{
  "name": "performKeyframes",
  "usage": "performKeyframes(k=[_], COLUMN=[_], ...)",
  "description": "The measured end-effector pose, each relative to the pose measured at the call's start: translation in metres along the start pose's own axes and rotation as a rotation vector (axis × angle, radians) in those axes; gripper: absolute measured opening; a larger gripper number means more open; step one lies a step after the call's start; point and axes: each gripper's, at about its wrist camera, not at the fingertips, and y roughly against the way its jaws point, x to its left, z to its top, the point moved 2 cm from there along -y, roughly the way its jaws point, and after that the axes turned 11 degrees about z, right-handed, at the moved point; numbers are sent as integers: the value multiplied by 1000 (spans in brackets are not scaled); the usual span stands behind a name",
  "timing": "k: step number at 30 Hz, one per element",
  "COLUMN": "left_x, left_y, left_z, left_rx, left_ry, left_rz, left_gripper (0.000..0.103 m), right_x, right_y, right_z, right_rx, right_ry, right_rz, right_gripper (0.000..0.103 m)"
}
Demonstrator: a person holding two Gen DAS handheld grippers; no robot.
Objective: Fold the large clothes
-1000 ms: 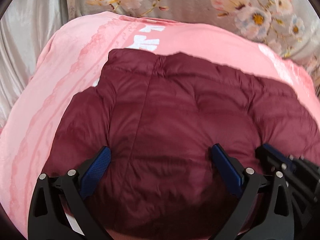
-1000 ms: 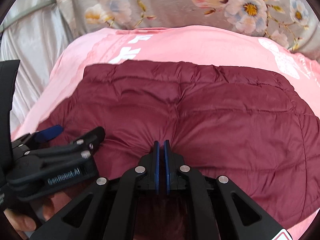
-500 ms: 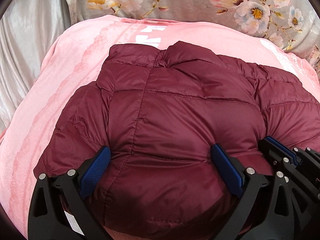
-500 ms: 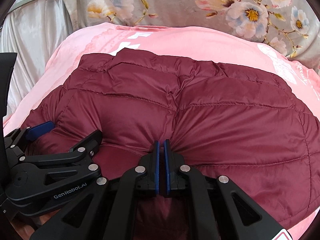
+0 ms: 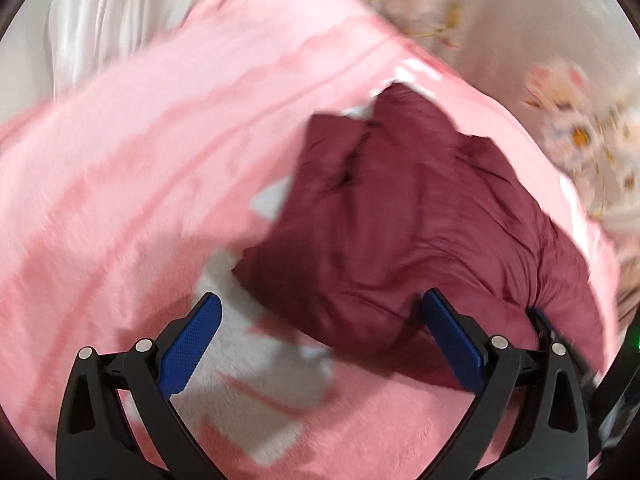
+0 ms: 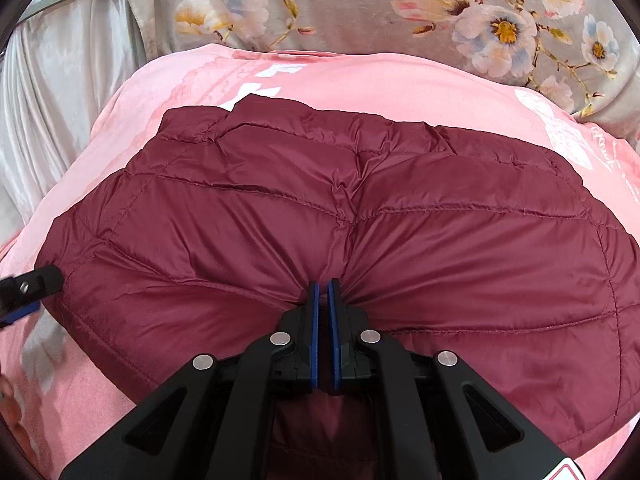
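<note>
A dark red puffer jacket (image 6: pixel 320 220) lies spread on a pink blanket (image 6: pixel 360 72) on a bed, with a grey flowered cover (image 6: pixel 360 4) along the far side. The right gripper (image 6: pixel 323 304) has its jaws nearly closed and pinches a bunch of the jacket's near edge, so the cloth puckers toward the pads. The left gripper (image 5: pixel 320 344) stands with its jaws wide and holds nothing; its view is blurred, and only a corner of the jacket reaches between its fingers over the blanket. In the right view its tip shows at the jacket's left edge.

The step in hand looks like lining up a two-handed fold: one side is gripped, the other is not yet. The next move calls for the left gripper to settle on the jacket's left near edge and close there, so that both hands can lift that edge and carry it over toward the far side evenly.
</note>
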Motion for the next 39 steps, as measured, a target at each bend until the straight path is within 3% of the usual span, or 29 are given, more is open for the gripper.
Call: performKeyframes(k=[2,5,8,10,12,13,20,25,28,31,35,39], left_x=[3,-6,-13,-16,-25,-27,-106,-194,-250,-302,-356,-383], left_y=[-7,-7,-10,-6,10,18,104,142,148,135,98,60], left_z=[4,10,13,15,17,21,23,-4,-26,-57,-106,-144], left_rx=[19,19,54,62,41,28,-129,-189,-179,-144,-52,37], left_ry=[37,27,46,53,39,29,-174,-388,-498,-607,-719,-780], left_rz=[-25,-67,-122,-160,-213,-236,-397,-494,-541,-543,-504,-447], left_gripper=[97,85,62,39,23,20,16,15,15,15,15,15], right_x=[2,4,5,2,-1,-2,2,-28,-56,-92,-130,-151], right_y=[8,35,53,53,49,46,35,71,100,127,158,175], right_z=[-2,-13,-25,-30,-34,-36,-37,-35,-41,-54,-78,-96], right_rx=[-1,-13,-10,13,18,22,7,-31,-61,-78,-92,-83], right_ry=[-20,-85,-99,-119,-130,-133,-84,-215,-270,-348,-406,-442], right_rz=[4,56,68,92,104,104,104,183,145,90,-32,-95], right_gripper=[7,7,7,7,7,7,7,6,6,6,9,9])
